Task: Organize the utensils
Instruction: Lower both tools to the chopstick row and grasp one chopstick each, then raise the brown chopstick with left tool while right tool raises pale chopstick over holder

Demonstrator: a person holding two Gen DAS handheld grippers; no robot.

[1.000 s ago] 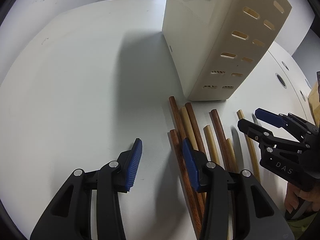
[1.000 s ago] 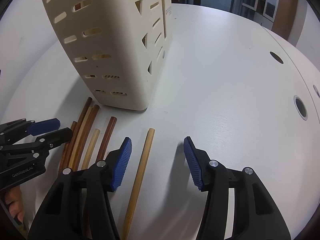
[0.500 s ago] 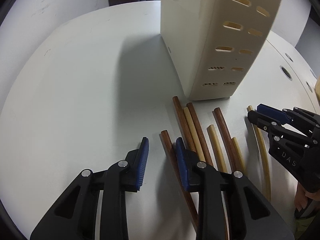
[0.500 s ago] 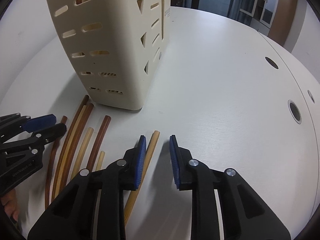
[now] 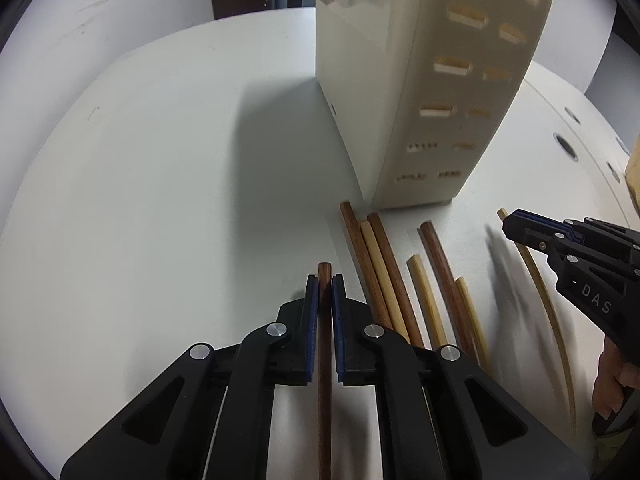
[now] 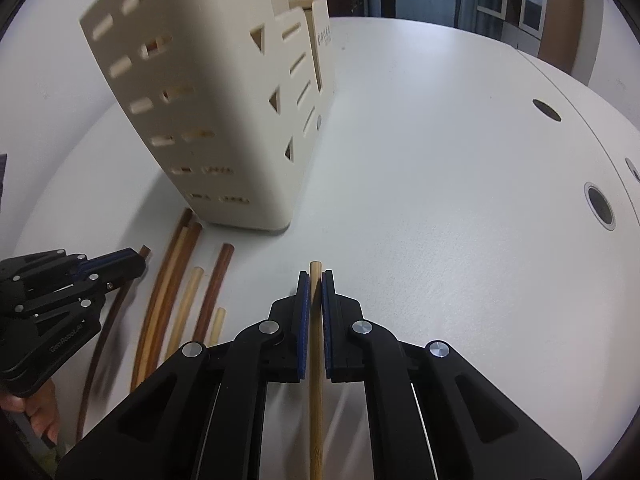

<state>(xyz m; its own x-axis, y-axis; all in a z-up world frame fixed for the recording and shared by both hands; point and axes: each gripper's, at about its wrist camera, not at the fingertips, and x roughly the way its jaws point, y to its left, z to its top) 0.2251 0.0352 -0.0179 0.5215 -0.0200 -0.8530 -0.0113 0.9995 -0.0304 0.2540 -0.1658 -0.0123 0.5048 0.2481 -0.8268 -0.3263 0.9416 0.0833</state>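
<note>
In the left wrist view my left gripper [image 5: 325, 278] is closing its jaws on a dark brown chopstick [image 5: 325, 400], and both blue pads press its sides. In the right wrist view my right gripper [image 6: 316, 276] is closing the same way on a light bamboo chopstick [image 6: 316, 400], which it pinches near the far tip. Each gripper also shows at the other view's edge: the right gripper [image 5: 516, 224] and the left gripper [image 6: 136, 258]. Several loose chopsticks [image 5: 384, 272] [image 6: 168, 280] lie between them on the white table. The cream slotted utensil holder [image 5: 420, 100] [image 6: 208, 120] stands just beyond.
The round white table [image 6: 440, 160] has dark cable holes [image 6: 598, 206] at the right. A person's hand [image 5: 612, 384] [image 6: 40, 416] shows behind each far gripper. A wall and a doorway lie past the table's far edge.
Both grippers went from wide open to shut, the left on the dark chopstick and the right on the light one. Both views have tilted slightly.
</note>
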